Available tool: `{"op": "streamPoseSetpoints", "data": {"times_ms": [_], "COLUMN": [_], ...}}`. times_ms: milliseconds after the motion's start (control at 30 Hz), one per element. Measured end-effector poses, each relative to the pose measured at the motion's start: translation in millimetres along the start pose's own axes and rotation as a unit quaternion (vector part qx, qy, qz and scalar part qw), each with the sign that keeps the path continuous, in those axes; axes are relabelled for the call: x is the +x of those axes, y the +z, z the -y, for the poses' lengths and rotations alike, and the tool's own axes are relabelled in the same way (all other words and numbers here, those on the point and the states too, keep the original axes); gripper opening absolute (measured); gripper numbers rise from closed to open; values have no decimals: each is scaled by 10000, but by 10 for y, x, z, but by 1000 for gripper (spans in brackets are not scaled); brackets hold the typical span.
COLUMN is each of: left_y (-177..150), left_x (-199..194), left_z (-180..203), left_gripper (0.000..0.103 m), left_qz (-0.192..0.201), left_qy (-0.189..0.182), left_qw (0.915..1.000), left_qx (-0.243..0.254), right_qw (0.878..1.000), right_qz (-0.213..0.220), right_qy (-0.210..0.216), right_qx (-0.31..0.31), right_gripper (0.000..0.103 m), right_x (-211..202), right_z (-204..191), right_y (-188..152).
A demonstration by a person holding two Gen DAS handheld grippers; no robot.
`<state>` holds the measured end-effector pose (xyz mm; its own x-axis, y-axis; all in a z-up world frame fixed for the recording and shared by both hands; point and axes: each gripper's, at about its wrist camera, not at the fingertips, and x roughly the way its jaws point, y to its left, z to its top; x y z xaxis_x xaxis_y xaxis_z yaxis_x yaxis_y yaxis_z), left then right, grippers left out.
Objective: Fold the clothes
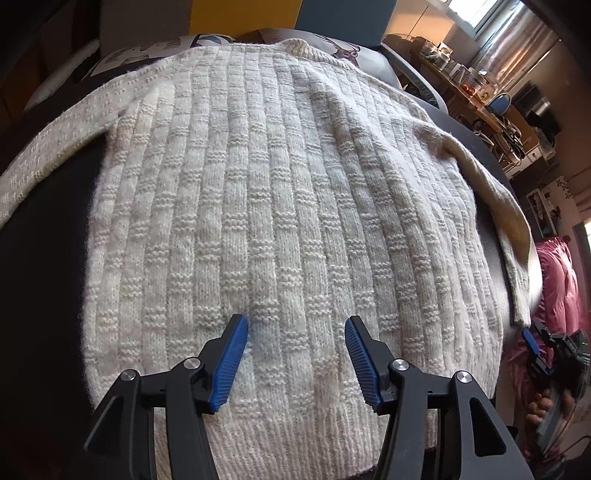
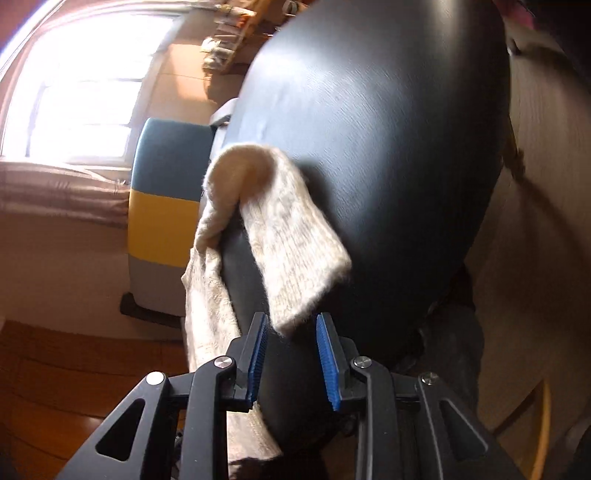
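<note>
Sweater [image 1: 280, 206], cream block-ribbed knit, lies flat on the black surface [image 2: 388, 122]; left gripper [image 1: 295, 363] and right gripper [image 2: 291, 360] gape empty.

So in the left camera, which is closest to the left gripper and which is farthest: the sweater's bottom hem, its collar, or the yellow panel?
1. Hem: nearest, right under the left gripper, whose fingers are open.
2. Collar: far end of the sweater, top middle.
3. Yellow panel: farthest, behind the collar, slightly left.
</note>
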<state>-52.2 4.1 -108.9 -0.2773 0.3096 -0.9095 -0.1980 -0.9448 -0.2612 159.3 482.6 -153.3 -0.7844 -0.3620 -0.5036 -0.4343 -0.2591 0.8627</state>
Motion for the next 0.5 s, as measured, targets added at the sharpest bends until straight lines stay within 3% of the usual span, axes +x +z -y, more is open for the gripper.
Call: {"op": "streamPoseSetpoints", "data": {"times_ms": [167, 267, 367, 400, 433, 500], "left_y": [-55, -68, -79, -82, -83, -87], "left_x": [-10, -7, 12, 11, 10, 8], "left_z": [22, 15, 27, 31, 34, 36], "left_gripper": [58, 62, 64, 64, 65, 65], "left_qz": [31, 55, 92, 104, 109, 117], "left_qy": [37, -3, -32, -29, -32, -40], "left_qw": [10000, 10000, 10000, 9999, 9999, 9999], "left_qx": [59, 34, 2, -5, -1, 14], "right_qw": [9971, 9971, 9914, 9866, 9798, 9588], "right_qz": [681, 756, 622, 591, 600, 650], "right_qy": [180, 29, -637, -928, -1259, -1789], "right_qx": [302, -107, -959, -1201, -1435, -2110], "right_gripper": [26, 27, 25, 15, 7, 8], "right_x": [129, 258, 313, 333, 352, 374], "right_z": [-10, -151, -393, -470, -550, -765], "right_y": [7, 21, 23, 23, 22, 12]}}
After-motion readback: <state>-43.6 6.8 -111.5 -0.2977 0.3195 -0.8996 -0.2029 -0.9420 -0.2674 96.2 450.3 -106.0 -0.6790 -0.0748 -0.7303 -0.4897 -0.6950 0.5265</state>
